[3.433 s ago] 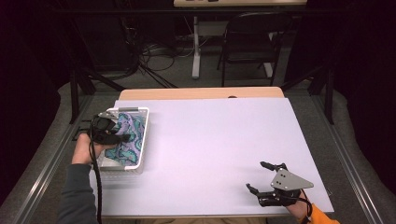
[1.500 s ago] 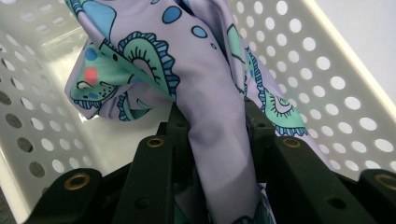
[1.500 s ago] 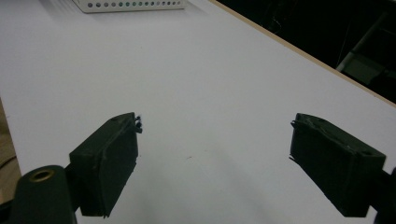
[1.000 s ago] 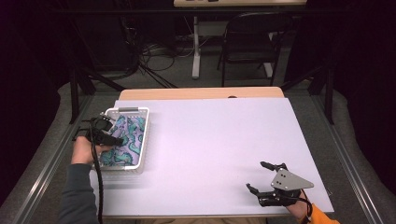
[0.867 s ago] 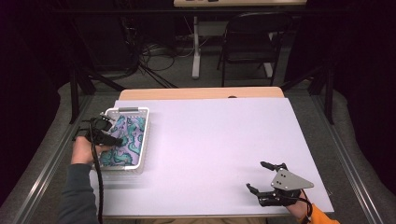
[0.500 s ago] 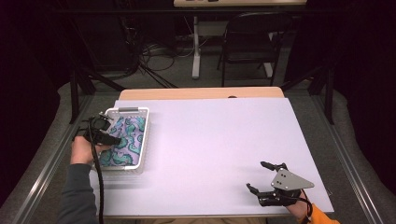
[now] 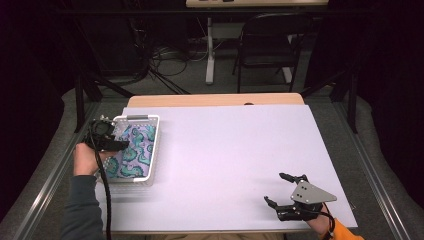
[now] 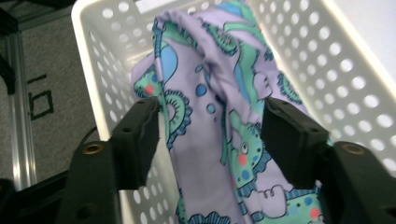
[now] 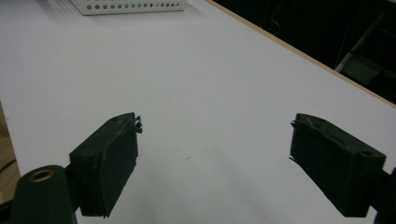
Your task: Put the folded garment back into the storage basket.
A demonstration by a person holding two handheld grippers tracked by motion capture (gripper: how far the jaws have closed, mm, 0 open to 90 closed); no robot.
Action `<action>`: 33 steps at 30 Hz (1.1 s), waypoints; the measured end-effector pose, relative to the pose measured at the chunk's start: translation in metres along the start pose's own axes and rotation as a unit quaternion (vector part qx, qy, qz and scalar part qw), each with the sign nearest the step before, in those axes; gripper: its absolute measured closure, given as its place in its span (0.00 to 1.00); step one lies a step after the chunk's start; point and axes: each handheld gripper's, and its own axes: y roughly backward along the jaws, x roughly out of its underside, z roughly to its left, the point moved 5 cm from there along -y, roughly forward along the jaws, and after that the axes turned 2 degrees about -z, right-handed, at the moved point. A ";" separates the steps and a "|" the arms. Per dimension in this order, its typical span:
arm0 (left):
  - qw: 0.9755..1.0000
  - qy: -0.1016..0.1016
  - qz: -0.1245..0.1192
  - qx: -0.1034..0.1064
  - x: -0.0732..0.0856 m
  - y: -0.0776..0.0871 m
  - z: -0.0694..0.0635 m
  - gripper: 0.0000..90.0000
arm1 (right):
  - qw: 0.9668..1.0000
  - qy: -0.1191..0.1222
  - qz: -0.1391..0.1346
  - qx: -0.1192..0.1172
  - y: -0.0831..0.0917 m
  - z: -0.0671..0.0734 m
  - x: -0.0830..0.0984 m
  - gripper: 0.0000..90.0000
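1. Presently, a white perforated basket [image 7: 150, 150] is seen at about nine o'clock on the tabletop [image 7: 235, 160], close to its left edge.
2. A lavender cloth [image 7: 132, 155] printed with green and blue creatures is contained in the basket; it is spread over the floor of the basket and is bunched up toward one end, as shown in the left gripper view [image 8: 219, 93].
3. The left gripper [image 7: 117, 145] is held over the nine o'clock rim of the basket, its tips reaching inward above the cloth.
4. Its jaws have just been opening and are seen roughly half apart; the raised fold of cloth lies between them, but it is not pressed by either pad, so nothing is held.
5. The basket wall [image 8: 107, 70], pierced with round holes, is seen on both sides of the cloth in the left gripper view.
6. The right gripper [image 7: 280, 192] is kept at about five o'clock near the front edge of the tabletop, well apart from the basket.
7. Its jaws are spread wide over bare tabletop [image 9: 196, 93], with nothing between them; a corner of the basket [image 9: 130, 5] is seen far off in the right gripper view.
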 end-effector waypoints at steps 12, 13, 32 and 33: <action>0.998 -0.005 -0.057 0.023 -0.012 0.007 -0.013 0.21 | 1.000 0.001 -0.003 -0.001 0.001 -0.001 0.000 0.16; 0.998 -0.007 -0.059 0.022 -0.013 0.008 -0.015 0.20 | 1.000 0.000 -0.004 -0.002 0.001 0.000 0.000 0.16; 0.987 -0.019 -0.126 0.097 -0.030 0.021 -0.069 0.01 | 1.000 0.004 -0.002 0.000 0.002 0.001 -0.001 0.16; 0.986 -0.022 -0.125 0.105 -0.030 0.022 -0.071 0.01 | 1.000 0.004 -0.002 0.000 0.002 0.001 -0.001 0.16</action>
